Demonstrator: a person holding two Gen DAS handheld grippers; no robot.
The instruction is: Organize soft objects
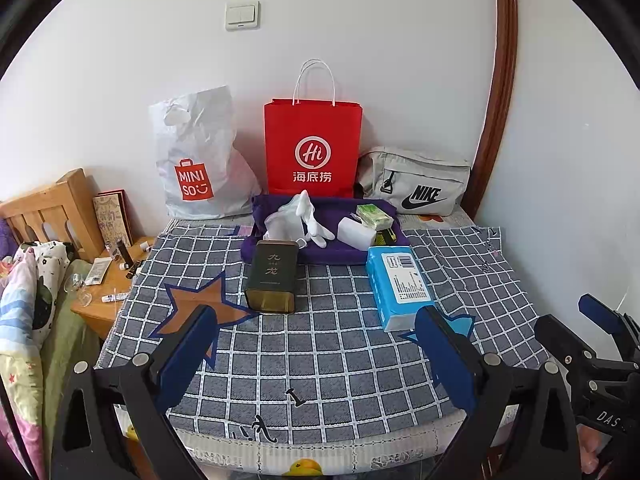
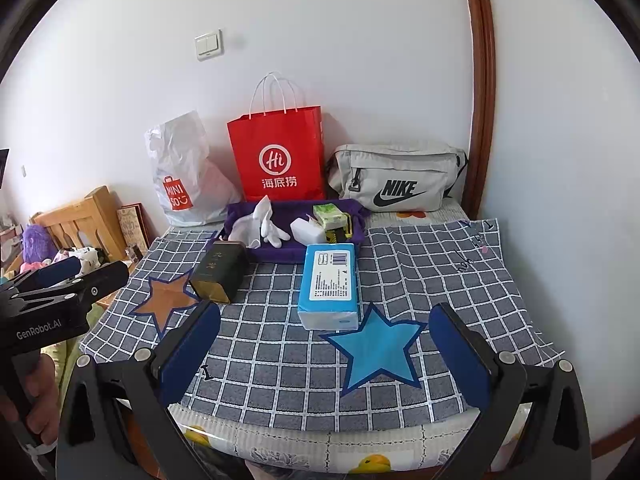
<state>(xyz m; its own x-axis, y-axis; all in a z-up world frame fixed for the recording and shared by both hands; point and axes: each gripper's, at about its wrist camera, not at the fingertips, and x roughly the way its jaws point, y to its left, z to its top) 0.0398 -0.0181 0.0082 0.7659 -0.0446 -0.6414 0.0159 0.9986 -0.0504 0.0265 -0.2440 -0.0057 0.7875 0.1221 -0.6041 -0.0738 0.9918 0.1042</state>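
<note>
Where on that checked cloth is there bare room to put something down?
The near half of the checked cloth is bare, in front of the dark tin and blue tissue pack. The far right is also free, beside the pack. The purple tray is crowded.

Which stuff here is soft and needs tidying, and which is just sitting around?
For the job:
white gloves in the purple tray
blue tissue pack
green tissue pack

Just lying about:
dark tin
red bag
Miniso bag
Nike pouch
light switch

Both grippers, left and right, are open and empty.
</note>
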